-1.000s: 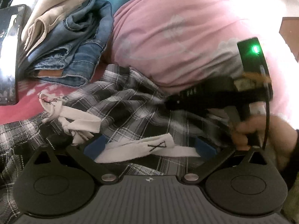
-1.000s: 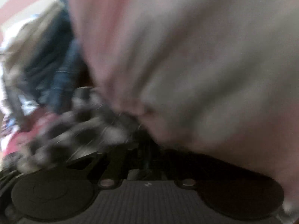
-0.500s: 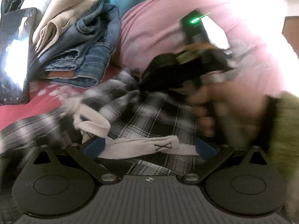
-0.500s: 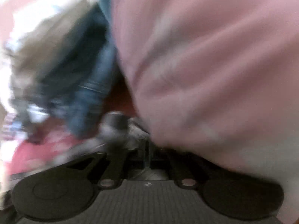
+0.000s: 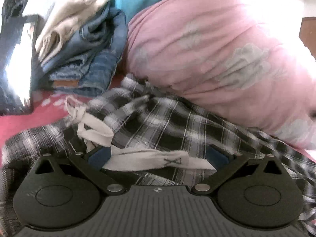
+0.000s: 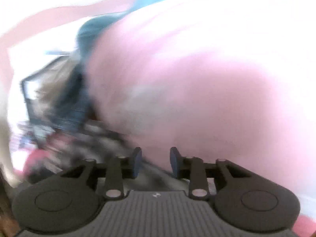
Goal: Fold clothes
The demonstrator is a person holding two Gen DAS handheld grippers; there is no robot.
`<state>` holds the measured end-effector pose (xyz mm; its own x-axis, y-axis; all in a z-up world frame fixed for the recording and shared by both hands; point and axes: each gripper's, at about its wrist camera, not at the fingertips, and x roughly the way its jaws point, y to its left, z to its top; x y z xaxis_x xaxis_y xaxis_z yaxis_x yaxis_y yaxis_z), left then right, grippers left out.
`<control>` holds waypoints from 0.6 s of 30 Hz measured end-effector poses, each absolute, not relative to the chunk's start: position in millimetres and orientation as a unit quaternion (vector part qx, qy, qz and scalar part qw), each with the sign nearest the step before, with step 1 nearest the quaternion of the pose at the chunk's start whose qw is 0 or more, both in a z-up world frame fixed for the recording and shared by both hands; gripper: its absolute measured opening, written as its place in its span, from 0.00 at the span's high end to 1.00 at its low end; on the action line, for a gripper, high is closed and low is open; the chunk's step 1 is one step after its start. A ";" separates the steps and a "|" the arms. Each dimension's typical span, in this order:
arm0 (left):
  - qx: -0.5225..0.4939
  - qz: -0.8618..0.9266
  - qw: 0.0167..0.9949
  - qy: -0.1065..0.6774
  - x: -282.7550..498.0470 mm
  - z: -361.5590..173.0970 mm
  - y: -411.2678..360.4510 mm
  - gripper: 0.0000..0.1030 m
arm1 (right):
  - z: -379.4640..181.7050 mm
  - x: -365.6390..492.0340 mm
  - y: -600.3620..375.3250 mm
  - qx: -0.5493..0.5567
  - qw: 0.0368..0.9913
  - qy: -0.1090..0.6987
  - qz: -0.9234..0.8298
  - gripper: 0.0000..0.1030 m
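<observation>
Lying between the widely spread fingers of the left gripper (image 5: 158,158), the plaid garment (image 5: 167,122) and its white band (image 5: 150,159) spread ahead toward a pink pillow (image 5: 217,55); the right gripper (image 6: 155,163) was opening, with nothing between its fingers.

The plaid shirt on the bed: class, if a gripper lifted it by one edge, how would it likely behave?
The plaid shirt would probably droop and trail, since it lies in soft wrinkles. It looks thin, so likely light. Its far edge seems to run under the pink pillow, which might drag on it.
</observation>
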<state>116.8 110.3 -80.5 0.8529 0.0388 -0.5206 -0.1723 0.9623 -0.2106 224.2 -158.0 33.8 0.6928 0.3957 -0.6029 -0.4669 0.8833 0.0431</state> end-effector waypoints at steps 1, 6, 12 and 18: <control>-0.118 0.061 0.955 0.264 116.5 -76.9 106.1 0.00 | 32.1 219.8 -187.8 -0.071 0.923 0.322 0.197 0.64; -0.074 0.042 0.964 0.254 123.8 -61.8 72.4 0.00 | 3.0 228.6 -297.0 -0.074 0.915 0.384 0.103 0.64; 0.002 -0.015 0.968 0.252 147.0 -68.0 21.6 0.00 | -27.7 261.6 -315.7 -0.063 0.900 0.399 0.164 0.65; 0.001 -0.017 0.957 0.290 161.5 -91.6 19.2 0.00 | -49.8 254.8 -290.7 -0.146 0.876 0.416 0.197 0.74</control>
